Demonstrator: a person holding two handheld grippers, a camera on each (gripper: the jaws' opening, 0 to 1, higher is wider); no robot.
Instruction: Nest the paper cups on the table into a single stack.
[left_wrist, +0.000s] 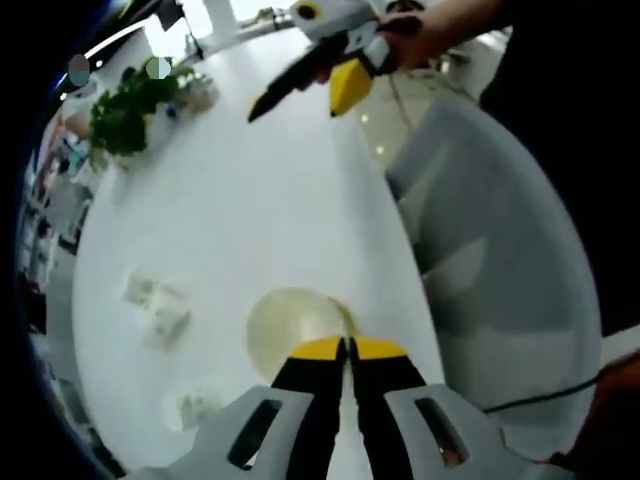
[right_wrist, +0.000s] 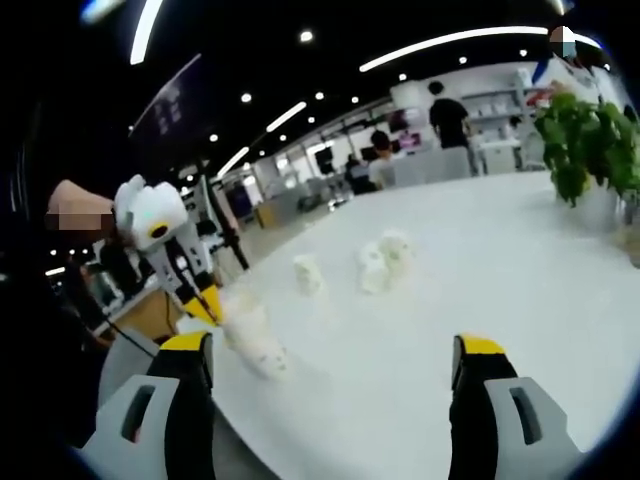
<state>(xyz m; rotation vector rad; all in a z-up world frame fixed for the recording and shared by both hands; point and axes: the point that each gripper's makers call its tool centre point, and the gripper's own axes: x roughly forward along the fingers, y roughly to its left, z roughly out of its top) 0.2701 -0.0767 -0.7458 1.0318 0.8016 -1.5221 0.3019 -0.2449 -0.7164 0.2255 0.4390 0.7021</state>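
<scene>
My left gripper (left_wrist: 347, 350) is shut on the near rim of a paper cup (left_wrist: 290, 325), whose open mouth I see from above on the white table (left_wrist: 270, 200). The right gripper view shows this cup (right_wrist: 250, 338) blurred beside the left gripper (right_wrist: 200, 300). My right gripper (right_wrist: 333, 350) is open with nothing between its jaws, held above the table. It also comes into the left gripper view, right gripper (left_wrist: 300, 98), in a person's hand. More paper cups (right_wrist: 307, 273) (right_wrist: 372, 270) (right_wrist: 397, 245) stand further along the table; they show as cups (left_wrist: 140, 290) (left_wrist: 170, 322) (left_wrist: 200, 405).
A potted green plant (left_wrist: 125, 110) (right_wrist: 590, 140) stands near the table's far edge. A grey chair (left_wrist: 500, 260) sits against the table's side. People and shelves are in the room behind.
</scene>
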